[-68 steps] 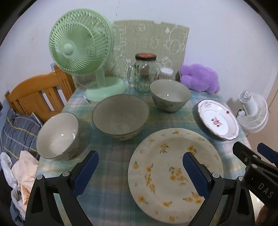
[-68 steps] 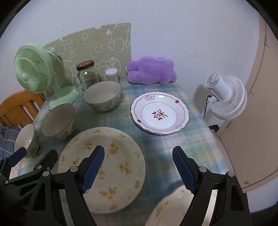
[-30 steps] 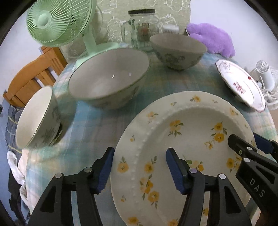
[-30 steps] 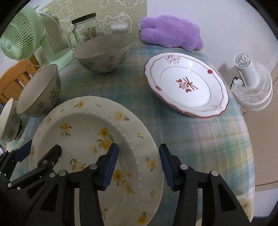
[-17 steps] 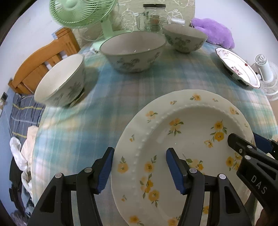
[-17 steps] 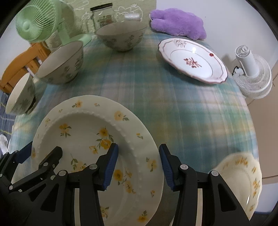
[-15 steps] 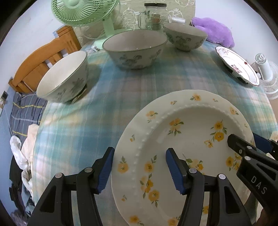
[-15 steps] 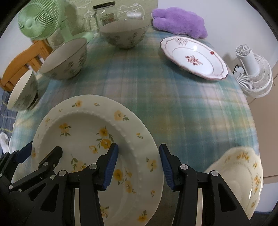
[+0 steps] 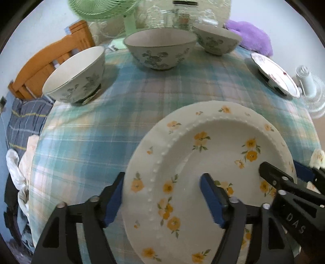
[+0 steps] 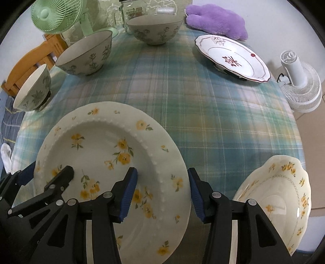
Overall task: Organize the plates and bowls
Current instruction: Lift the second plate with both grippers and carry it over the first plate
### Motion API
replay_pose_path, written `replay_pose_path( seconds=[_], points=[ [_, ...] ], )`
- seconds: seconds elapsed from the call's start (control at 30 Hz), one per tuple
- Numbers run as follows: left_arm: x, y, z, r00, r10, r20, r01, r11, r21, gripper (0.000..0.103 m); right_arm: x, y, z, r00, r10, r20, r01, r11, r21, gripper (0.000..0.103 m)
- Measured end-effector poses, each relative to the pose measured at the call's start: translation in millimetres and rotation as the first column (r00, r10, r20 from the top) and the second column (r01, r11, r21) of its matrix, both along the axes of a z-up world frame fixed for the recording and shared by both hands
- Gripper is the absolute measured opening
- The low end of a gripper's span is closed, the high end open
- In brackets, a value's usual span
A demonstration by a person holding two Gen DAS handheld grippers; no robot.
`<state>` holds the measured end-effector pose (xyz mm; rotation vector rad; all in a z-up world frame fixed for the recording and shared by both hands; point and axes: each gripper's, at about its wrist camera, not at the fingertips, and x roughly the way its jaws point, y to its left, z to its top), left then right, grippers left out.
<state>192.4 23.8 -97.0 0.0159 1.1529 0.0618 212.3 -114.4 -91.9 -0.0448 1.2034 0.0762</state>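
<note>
A large white plate with yellow flowers [image 9: 213,152] [image 10: 97,146] lies low over the plaid tablecloth, near the front edge. My left gripper [image 9: 161,178] straddles its left rim. Its jaws are opening, and the outer pad stands just off the rim. My right gripper [image 10: 162,172] straddles the right rim. Its jaws are starting to open, with both pads still against the plate. Three floral bowls [image 9: 75,75] [image 9: 160,48] [image 9: 217,40] stand at the back left. A red-trimmed plate [image 10: 233,54] sits at the back right. A scalloped yellow-flowered dish [image 10: 280,195] lies at the near right corner.
A green fan [image 10: 52,16], a glass jar [image 10: 132,10] and a purple plush [image 10: 217,16] line the far edge. A wooden chair [image 9: 50,56] stands to the left, and a white fan [image 10: 298,85] stands on the floor to the right. Bare tablecloth [image 10: 203,101] lies between the plates.
Both grippers brought the yellow-flowered plate back toward the near table edge, and the bowls receded. The scalloped dish came into the right view. The left jaws have widened off the rim.
</note>
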Motion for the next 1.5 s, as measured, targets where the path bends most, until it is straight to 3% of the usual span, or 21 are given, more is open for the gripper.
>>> replay_pose_path(
  seconds=[0.4, 0.97, 1.2, 1.5],
  points=[
    [-1.7, 6.5, 7.3, 1.0, -0.017, -0.009, 0.017, 1.0, -0.02, 0.069, -6.8, 6.1, 9.2, 1.0, -0.003, -0.006, 0.003, 0.999, -0.039, 0.059],
    [-38.3, 10.1, 57.6, 0.993, -0.078, 0.086, 0.083, 0.995, -0.056, 0.068, -57.1, 10.3, 66.4, 0.99, -0.103, 0.093, 0.108, 0.993, -0.054, 0.059],
    [-51.6, -5.1, 77.3, 0.982, -0.125, 0.139, 0.133, 0.99, -0.045, 0.068, -78.4, -2.0, 83.8, 0.978, -0.152, 0.14, 0.159, 0.986, -0.043, 0.059],
    [-63.1, -50.7, 79.1, 0.979, -0.146, 0.145, 0.154, 0.987, -0.044, 0.068, -92.2, -48.8, 87.0, 0.971, -0.183, 0.152, 0.188, 0.982, -0.025, 0.059]
  ],
)
